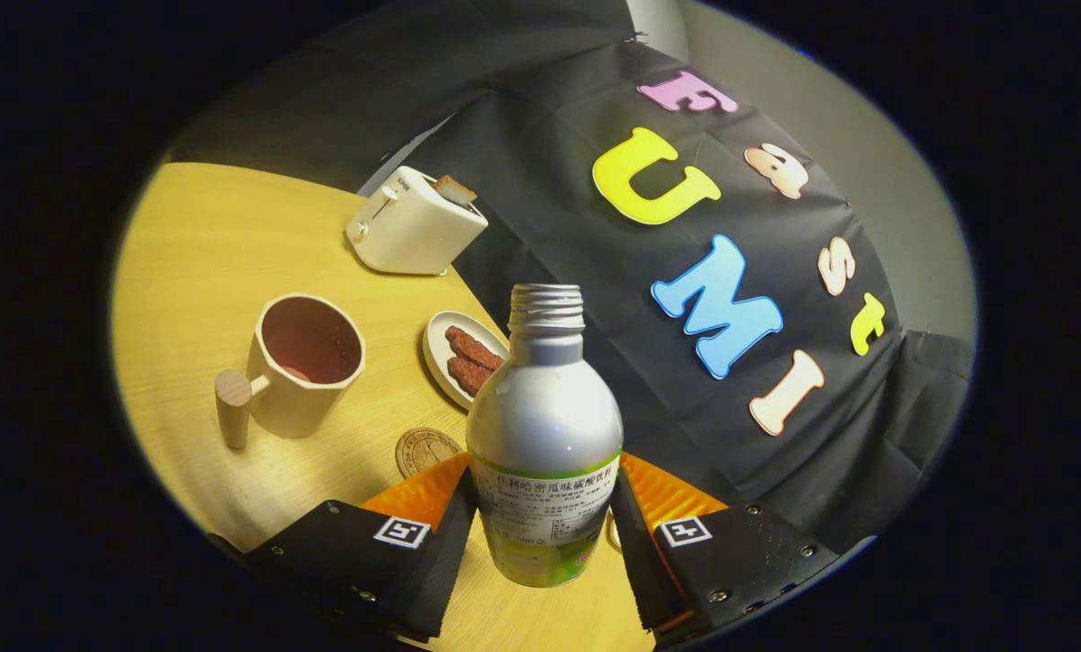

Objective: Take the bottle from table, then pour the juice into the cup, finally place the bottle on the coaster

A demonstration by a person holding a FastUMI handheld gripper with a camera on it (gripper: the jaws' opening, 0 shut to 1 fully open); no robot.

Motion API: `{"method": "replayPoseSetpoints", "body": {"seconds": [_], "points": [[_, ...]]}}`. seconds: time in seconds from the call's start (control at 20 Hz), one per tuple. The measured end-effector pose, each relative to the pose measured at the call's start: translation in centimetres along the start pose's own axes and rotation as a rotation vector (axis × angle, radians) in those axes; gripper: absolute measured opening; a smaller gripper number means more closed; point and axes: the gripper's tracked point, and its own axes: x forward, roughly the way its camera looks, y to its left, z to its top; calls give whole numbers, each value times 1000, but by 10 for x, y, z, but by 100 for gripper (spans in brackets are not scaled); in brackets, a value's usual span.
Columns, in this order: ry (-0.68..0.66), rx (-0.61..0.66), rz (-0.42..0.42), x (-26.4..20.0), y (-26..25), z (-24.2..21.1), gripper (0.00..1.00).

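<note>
A: Step in hand?

B: Looks like the carry toward pouring. Hand-held gripper (542, 530) clenched on the bottle (543, 435), one finger pressing each side of the label. Bottle upright, cap off, neck open, seemingly raised above the bench (196, 244).

A: Whereabouts of cup and coaster?

B: Cup (301, 362) beyond the fingers, apart from the bottle, wooden handle turned this way. Coaster (425, 450) just ahead of the fingers, between cup and bottle. Plate (445, 349) of brown slices beside it; toaster (414, 222) further back.

A: Next move?

B: Probably bringing the open neck over the cup rim, then tipping slowly.
</note>
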Motion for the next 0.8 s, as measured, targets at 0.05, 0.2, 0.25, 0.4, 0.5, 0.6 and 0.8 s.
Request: {"method": "replayPoseSetpoints", "body": {"seconds": [0.05,0.2,0.25,0.4,0.5,0.6,0.8], "points": [[2,-21,3,0,1,0,77],[9,-111,5,1,6,5,77],[6,-139,5,1,8,8,77],[-5,-196,26,2,21,12,77],[-6,-238,29,6,24,13,77],[-9,-287,28,8,27,13,77],[-8,-364,28,9,27,13,77]]}}
